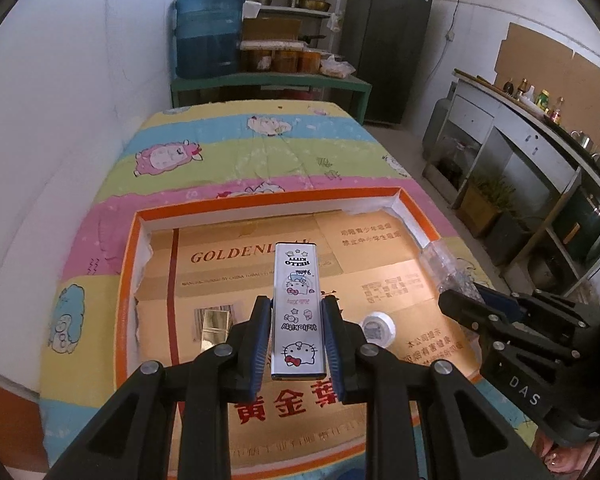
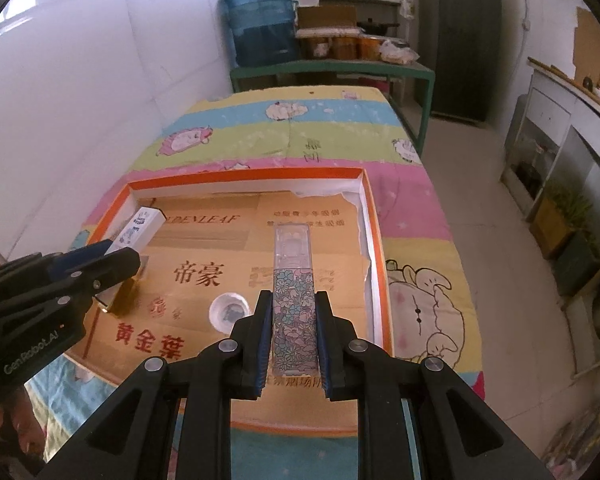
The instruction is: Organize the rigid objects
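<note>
The Hello Kitty tin (image 1: 299, 308) is sitting lengthwise between the pads of the left tongs (image 1: 298, 344), which are clamping its long sides narrow, and it is hanging above the cardboard-lined tray (image 1: 129, 264). Just to the right, the right tongs (image 2: 293, 328) are squeezing a floral case (image 2: 293, 300) with a clear cap, also over the tray.

The likely trouble: both pieces are smooth and gripped only at their near ends, so either may be pivoting or sliding out as the tongs tilt downward (the tin's glossy metal looks the slipperier). With the two tongs working this close, one may also be knocking the other. Below and ahead of the left tongs a white tape roll (image 1: 378, 326) and a gold box (image 1: 214, 326) are lying loose, so a dropped piece could be striking them.

The tray is resting on a cartoon-print quilt (image 1: 228, 152) covering a table. Beyond it a blue water jug (image 1: 208, 36), shelves (image 1: 292, 12) of pots, and a dark fridge (image 1: 388, 40) are standing; a counter (image 1: 520, 120) is running along the right wall.
</note>
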